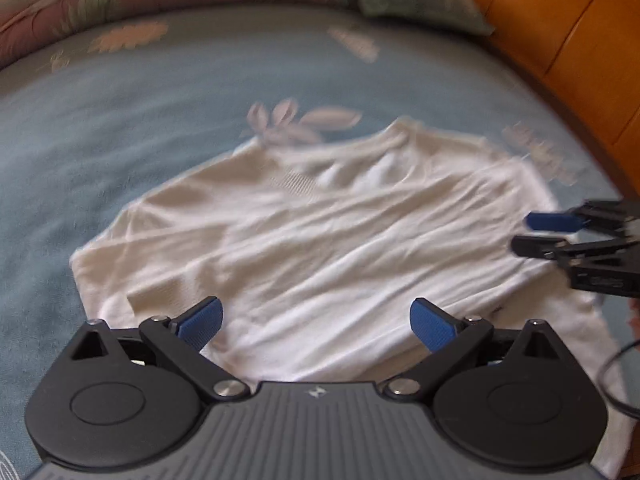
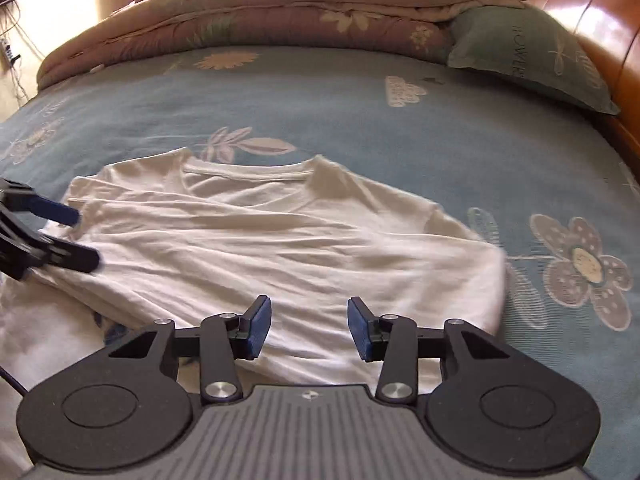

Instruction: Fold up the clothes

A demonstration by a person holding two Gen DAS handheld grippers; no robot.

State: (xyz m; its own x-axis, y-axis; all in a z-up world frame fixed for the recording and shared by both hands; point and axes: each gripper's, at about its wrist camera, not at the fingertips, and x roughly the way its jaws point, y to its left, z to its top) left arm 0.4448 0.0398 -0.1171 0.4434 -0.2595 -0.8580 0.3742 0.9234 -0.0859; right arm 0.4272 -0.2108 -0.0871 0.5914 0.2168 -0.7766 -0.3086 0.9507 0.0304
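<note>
A wrinkled white T-shirt (image 1: 320,232) (image 2: 280,240) lies flat on the blue floral bed sheet (image 1: 120,128) (image 2: 360,112), collar pointing away from me. My left gripper (image 1: 316,320) hovers open over the shirt's near hem, with nothing between its blue pads. In the right wrist view the left gripper (image 2: 78,236) sits by the shirt's left sleeve. My right gripper (image 2: 309,326) is also open and empty above the lower part of the shirt. From the left wrist view, the right gripper (image 1: 526,234) shows over the shirt's right edge.
A folded floral quilt (image 2: 260,20) lies along the far end of the bed, with a green pillow (image 2: 528,52) beside it. A wooden headboard (image 1: 560,40) runs along the right side. More white fabric (image 2: 48,320) spreads at the near left. A black cable (image 1: 616,376) loops at the lower right.
</note>
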